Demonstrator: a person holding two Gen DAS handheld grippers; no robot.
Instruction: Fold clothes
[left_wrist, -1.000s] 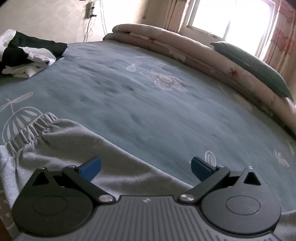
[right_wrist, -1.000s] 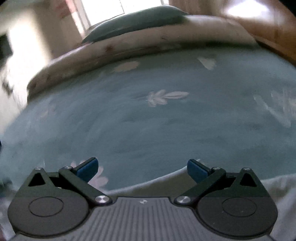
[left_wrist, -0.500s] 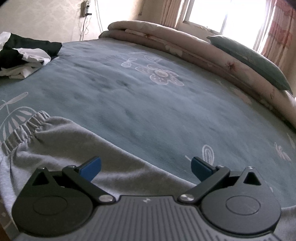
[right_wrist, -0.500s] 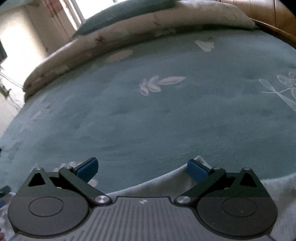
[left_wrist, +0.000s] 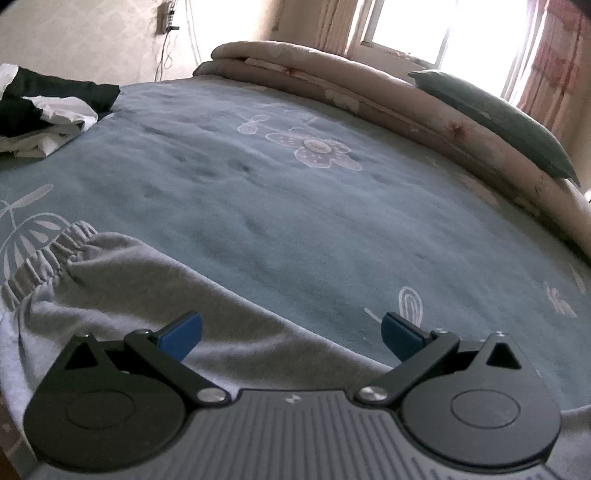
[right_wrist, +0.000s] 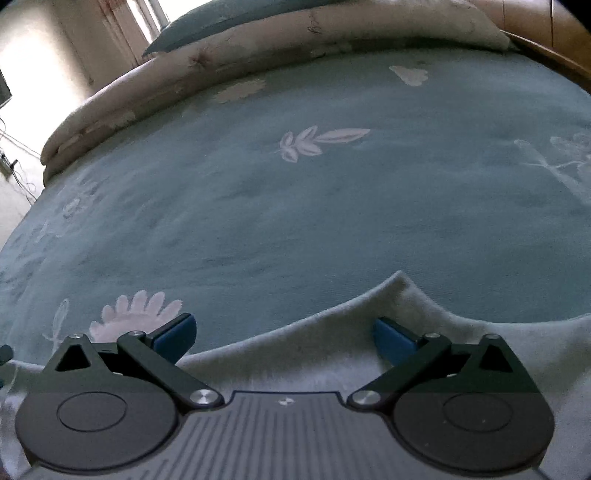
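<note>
Soft, light grey sweatpants (left_wrist: 122, 295) lie along the bed's (left_wrist: 295, 206) near edge. Left gripper (left_wrist: 291, 332) and right gripper (right_wrist: 282, 334) hover spread; likely best pinched at the elastic waistband (left_wrist: 48, 258).

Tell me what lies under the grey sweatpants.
The grey sweatpants lie directly on the teal floral bedspread, which shows all around their far edge. Anything between garment and bedspread is covered by the cloth and cannot be seen.
</note>
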